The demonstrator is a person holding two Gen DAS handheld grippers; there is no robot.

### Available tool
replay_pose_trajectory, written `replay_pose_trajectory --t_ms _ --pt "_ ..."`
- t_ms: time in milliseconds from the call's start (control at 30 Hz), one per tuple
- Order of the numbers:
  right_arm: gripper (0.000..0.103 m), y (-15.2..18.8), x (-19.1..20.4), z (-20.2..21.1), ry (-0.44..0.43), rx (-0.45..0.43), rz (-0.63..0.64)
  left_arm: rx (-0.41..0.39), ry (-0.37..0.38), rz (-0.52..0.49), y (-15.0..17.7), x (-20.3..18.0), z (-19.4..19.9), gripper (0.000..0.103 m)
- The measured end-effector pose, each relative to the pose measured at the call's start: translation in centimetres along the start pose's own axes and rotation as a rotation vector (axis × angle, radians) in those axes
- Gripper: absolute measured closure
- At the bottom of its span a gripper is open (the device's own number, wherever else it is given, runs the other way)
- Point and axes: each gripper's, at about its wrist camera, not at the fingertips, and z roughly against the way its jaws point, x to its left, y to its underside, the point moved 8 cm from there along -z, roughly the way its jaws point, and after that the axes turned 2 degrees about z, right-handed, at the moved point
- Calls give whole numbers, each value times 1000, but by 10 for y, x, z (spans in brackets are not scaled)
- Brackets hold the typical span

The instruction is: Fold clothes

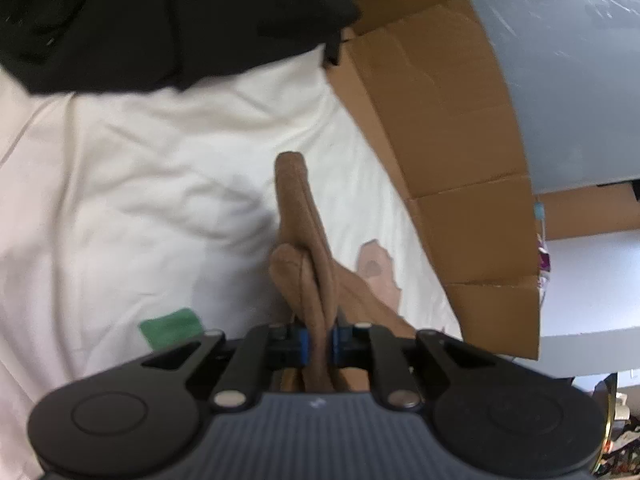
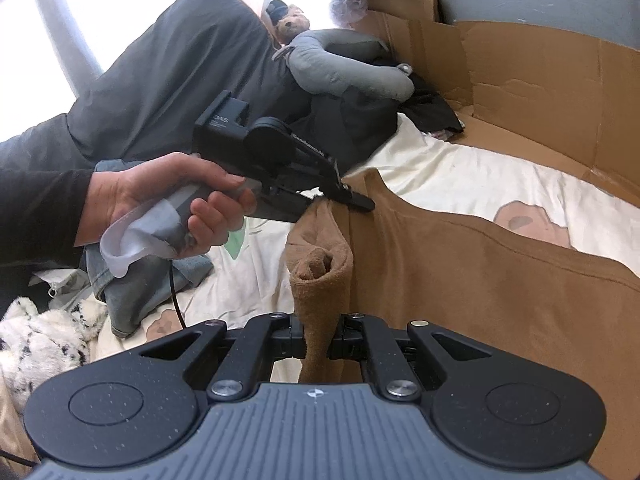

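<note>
A brown garment (image 1: 298,216) lies on the white bed sheet (image 1: 140,184). In the left wrist view a bunched fold of it runs up between the blue pads of my left gripper (image 1: 320,344), which is shut on it. The right wrist view shows the same garment (image 2: 480,288) spread wide to the right. A rolled edge of it is pinched in my right gripper (image 2: 318,340). A person's hand (image 2: 160,204) holds the left gripper (image 2: 354,200) further back, its tips clamped on the garment's far edge.
Cardboard (image 2: 540,92) walls off the bed's right side. A black garment (image 1: 160,20) lies at the far end. A dark pillow (image 2: 160,80), a grey neck pillow (image 2: 340,64) and a teddy bear (image 2: 294,24) sit at the back. Jeans (image 2: 132,292) and a spotted plush (image 2: 40,340) lie at left.
</note>
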Motion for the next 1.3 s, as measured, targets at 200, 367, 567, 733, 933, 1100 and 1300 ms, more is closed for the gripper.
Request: replay_pose_trajectory --t_ms 200,367,567,733,933,1100,1300 --pt "99 -4 -3 25 -33 -3 43 -8 18 -58 8 -40 2 92" --pt "99 -3 -11 45 -45 2 28 -26 36 -91 22 -72 2 92" --pt "99 -1 -31 75 -38 -24 -35 -33 33 -123 34 -105 -13 92" --pt "99 10 -57 98 -14 -49 -95 -13 23 -151 49 -128 -31 93" --pt "99 30 -89 124 16 -59 -160 30 13 -185 71 -156 -66 93" --pt "99 52 -113 136 24 -64 -225 72 -5 -244 95 -182 -103 93" --pt "99 80 -131 145 25 -60 -291 139 -65 -324 125 -202 -145 93"
